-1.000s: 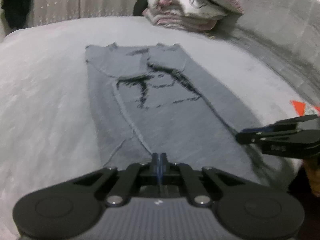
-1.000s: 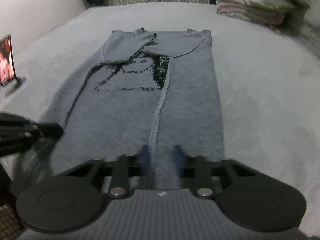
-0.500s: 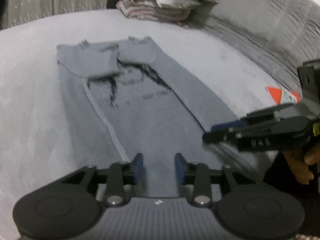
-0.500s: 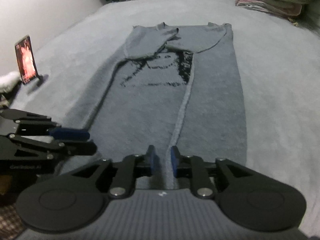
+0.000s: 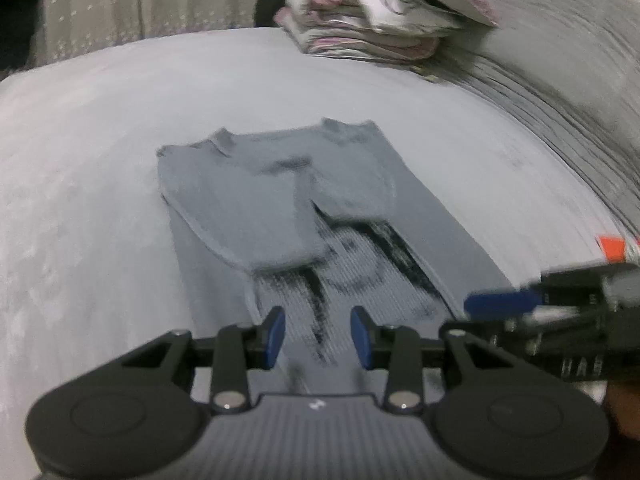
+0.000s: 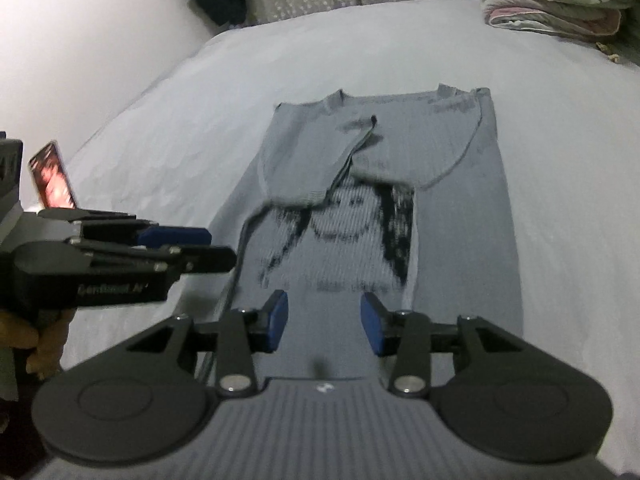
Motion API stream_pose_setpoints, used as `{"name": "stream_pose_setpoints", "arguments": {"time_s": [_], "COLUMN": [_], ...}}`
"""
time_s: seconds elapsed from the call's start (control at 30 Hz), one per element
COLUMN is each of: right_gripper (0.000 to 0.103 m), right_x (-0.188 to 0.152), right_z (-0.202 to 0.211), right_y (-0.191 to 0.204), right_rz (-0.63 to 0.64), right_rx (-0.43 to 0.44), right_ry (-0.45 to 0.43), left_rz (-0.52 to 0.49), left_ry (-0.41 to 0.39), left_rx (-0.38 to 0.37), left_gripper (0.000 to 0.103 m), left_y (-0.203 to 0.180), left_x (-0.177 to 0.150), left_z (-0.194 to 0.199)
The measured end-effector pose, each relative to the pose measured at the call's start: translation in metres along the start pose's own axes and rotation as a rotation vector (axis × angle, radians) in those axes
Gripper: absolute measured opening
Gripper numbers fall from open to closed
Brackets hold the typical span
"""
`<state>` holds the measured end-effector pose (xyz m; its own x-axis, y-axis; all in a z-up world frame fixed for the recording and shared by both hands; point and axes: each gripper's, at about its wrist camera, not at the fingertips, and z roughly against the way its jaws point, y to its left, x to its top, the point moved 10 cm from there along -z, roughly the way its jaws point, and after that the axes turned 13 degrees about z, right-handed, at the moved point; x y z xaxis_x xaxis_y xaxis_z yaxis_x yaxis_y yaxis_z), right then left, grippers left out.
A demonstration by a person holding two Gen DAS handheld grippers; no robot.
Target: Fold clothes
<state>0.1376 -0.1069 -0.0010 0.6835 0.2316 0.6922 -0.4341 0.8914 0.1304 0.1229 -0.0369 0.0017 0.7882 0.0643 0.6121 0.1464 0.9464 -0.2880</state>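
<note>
- Two risks stand out to me: the folded-in sleeves could slide back out if I lift the hem too fast, and an uneven lift between my hands would skew the next fold.
- Both come from the loose knit; it looks soft and likely to drag on the bed cover.
- My left tool has its pads spread, hanging over the near part of the sweater with nothing between them.
- My right tool has just been opening; its pads stand apart above the near part too, empty.
- From the right wrist view, the left tool sits just left of the garment's edge.
- One grey knitted sweater lies flat on the pale grey bed, neck at the far end, hem near me.
- Its sides are folded inward into a long strip, sleeves crossed over the chest, partly covering a black figure print.
- Far right, a stack of folded bedding sits well apart; a phone stands at the left edge.
</note>
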Motion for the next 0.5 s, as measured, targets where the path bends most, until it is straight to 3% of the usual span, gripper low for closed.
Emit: {"name": "stream_pose_setpoints", "arguments": {"time_s": [0.33, 0.5], "right_gripper": [0.045, 0.045], "right_x": [0.038, 0.046], "right_z": [-0.075, -0.098], "right_y": [-0.033, -0.04], "right_rz": [-0.083, -0.13], "right_rx": [-0.009, 0.02], "right_ry": [-0.048, -0.14], "left_rz": [0.088, 0.09], "left_ry": [0.017, 0.046], "left_rx": [-0.011, -0.02], "left_gripper": [0.037, 0.037], "left_y": [0.004, -0.009], "left_x": [0.07, 0.084], "left_z": [-0.074, -0.117]}}
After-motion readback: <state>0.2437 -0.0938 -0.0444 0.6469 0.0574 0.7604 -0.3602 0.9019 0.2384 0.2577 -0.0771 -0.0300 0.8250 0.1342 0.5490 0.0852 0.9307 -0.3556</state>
